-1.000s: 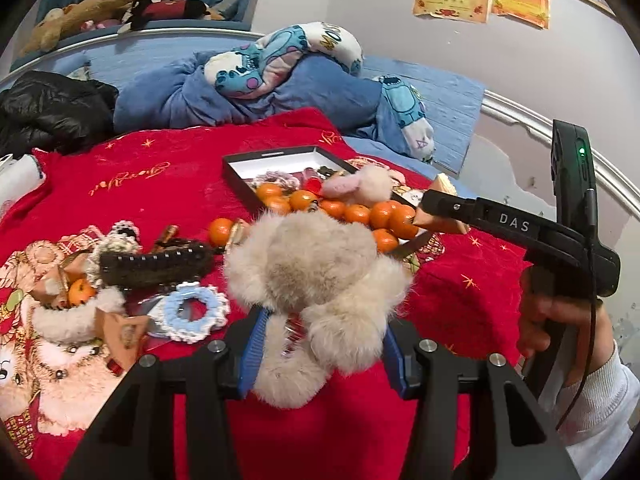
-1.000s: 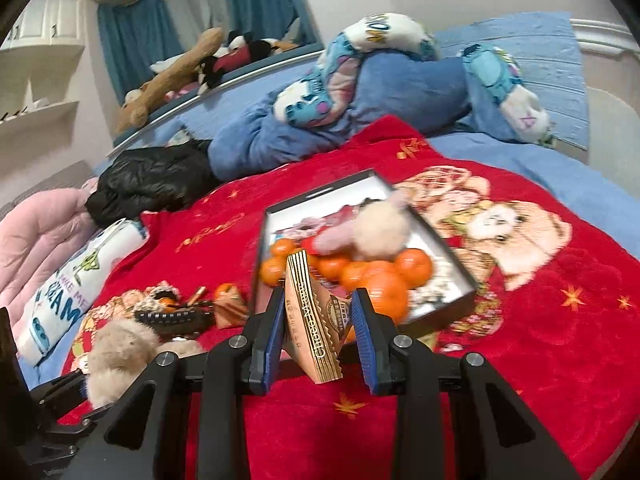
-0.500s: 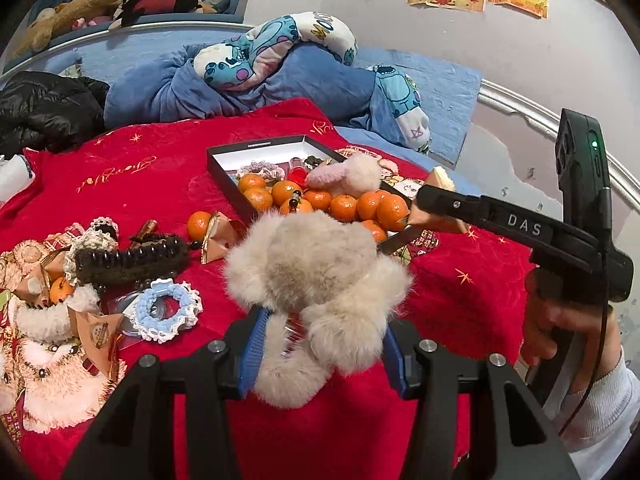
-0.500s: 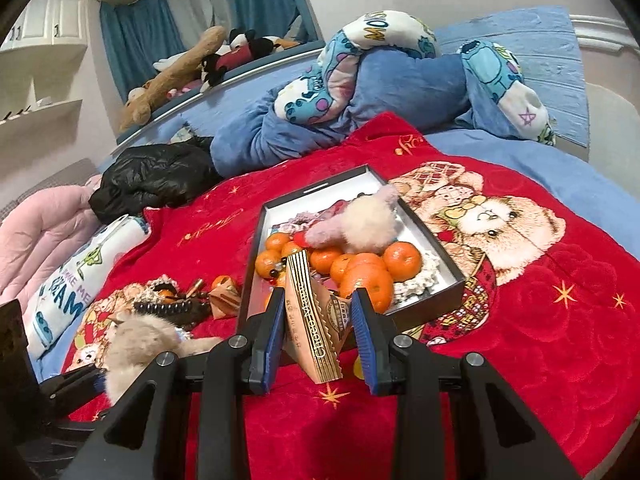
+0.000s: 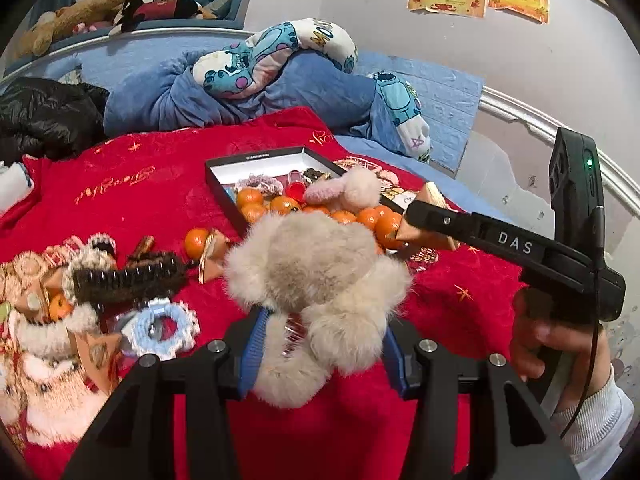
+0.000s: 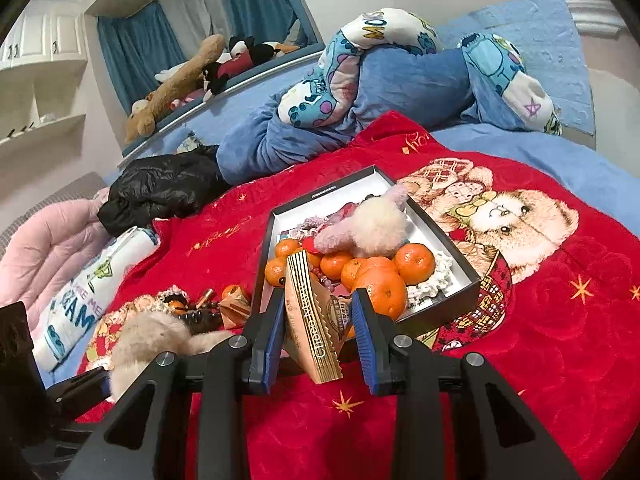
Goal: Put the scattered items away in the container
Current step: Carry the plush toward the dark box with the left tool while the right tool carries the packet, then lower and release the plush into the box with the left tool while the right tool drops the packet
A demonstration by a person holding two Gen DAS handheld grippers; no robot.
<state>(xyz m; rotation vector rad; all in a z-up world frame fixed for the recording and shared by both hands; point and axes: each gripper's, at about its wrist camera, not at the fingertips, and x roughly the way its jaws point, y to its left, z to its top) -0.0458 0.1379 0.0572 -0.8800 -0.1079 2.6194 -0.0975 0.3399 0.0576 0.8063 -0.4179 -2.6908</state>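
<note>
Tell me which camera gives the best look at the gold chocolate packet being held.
The right wrist view. There the gold chocolate packet stands large and close between the right claw's blue pads, its printed lettering showing. The left wrist view shows only a small tan corner of it, mostly hidden behind that claw's black finger.

Fluffy beige fur toy [image 5: 316, 292], long soft pile, pinched between left gripper [image 5: 322, 344] matt black plastic fingers with ribbed blue rubbery pads [image 5: 253, 350]. Right gripper [image 6: 318, 332] same finish, clamped on glossy gold-printed paper packet [image 6: 312, 312]. Under both: plush red blanket [image 6: 540, 340], velvety sheen. Ahead of tips: matt black cardboard box [image 6: 436, 312], white inside; dimpled shiny tangerines [image 6: 382, 286]. Left of left tongs: crochet yarn scrunchie [image 5: 160, 328].
</note>
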